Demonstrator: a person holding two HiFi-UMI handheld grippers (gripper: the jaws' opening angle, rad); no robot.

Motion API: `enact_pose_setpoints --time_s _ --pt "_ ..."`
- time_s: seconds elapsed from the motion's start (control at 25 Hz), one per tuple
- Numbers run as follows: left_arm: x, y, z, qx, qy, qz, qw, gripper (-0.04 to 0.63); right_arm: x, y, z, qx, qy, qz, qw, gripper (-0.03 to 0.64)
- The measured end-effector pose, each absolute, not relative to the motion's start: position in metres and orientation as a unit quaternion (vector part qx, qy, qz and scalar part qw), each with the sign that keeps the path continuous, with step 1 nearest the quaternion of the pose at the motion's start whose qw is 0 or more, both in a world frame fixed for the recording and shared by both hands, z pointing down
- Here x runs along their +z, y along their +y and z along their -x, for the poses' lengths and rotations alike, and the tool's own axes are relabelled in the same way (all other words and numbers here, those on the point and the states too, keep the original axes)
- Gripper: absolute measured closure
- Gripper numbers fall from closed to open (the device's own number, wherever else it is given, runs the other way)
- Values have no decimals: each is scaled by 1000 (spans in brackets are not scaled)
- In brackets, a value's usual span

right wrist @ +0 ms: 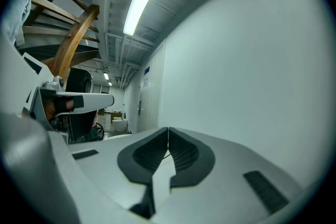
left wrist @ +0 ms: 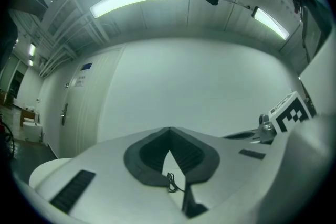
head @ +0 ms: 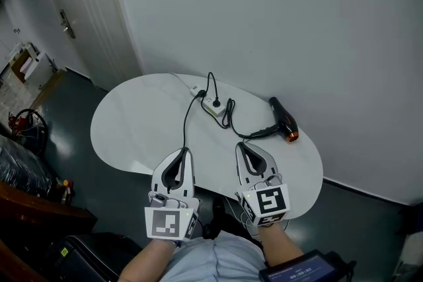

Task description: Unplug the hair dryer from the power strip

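A black hair dryer [head: 284, 119] with an orange nozzle lies at the far right of the white table [head: 139, 129]. Its black cord [head: 231, 117] loops back to a white power strip [head: 212, 104] near the wall, where two black plugs sit in it. My left gripper [head: 186, 150] is over the table's near edge, jaws shut and empty. My right gripper [head: 240, 145] is beside it, also shut and empty, pointing toward the dryer's cord. In the left gripper view a piece of the cord [left wrist: 172, 184] shows between the jaw pads; the left gripper [left wrist: 169, 129] tips meet. The right gripper [right wrist: 168, 130] tips meet too.
A white wall rises just behind the table. A closed door [head: 73, 16] stands at the far left. Dark furniture and clutter [head: 26, 162] fill the floor on the left. A second black cable [head: 186, 122] runs from the strip toward the near edge.
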State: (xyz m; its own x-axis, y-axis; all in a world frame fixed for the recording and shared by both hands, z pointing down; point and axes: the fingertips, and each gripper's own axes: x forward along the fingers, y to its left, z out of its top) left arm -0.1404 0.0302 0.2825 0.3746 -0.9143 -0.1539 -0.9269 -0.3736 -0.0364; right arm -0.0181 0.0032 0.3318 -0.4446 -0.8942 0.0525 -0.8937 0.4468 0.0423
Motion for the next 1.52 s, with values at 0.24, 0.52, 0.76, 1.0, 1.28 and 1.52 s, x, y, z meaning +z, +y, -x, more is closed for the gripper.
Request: enact_pose_setpoints --time_s 0.24,0.52,0.76,1.0,1.28,1.52 --pt "287 5 142 43 556 828 50 597 336 -26 15 5 -846 -532 37 615" --pt "290 -34 139 30 559 827 50 597 341 -70 8 15 -846 -532 33 615" --pt "288 -63 131 25 563 825 48 597 337 -101 4 16 -849 -527 27 615" --pt "283 -90 119 18 565 823 61 597 330 -129 -2 11 -854 -520 15 615" --pt "281 -113 102 6 571 818 69 597 329 -153 -17 16 -859 -513 4 615" --pt "283 -122 98 0 578 813 66 597 332 -163 -21 21 -862 -507 5 615"
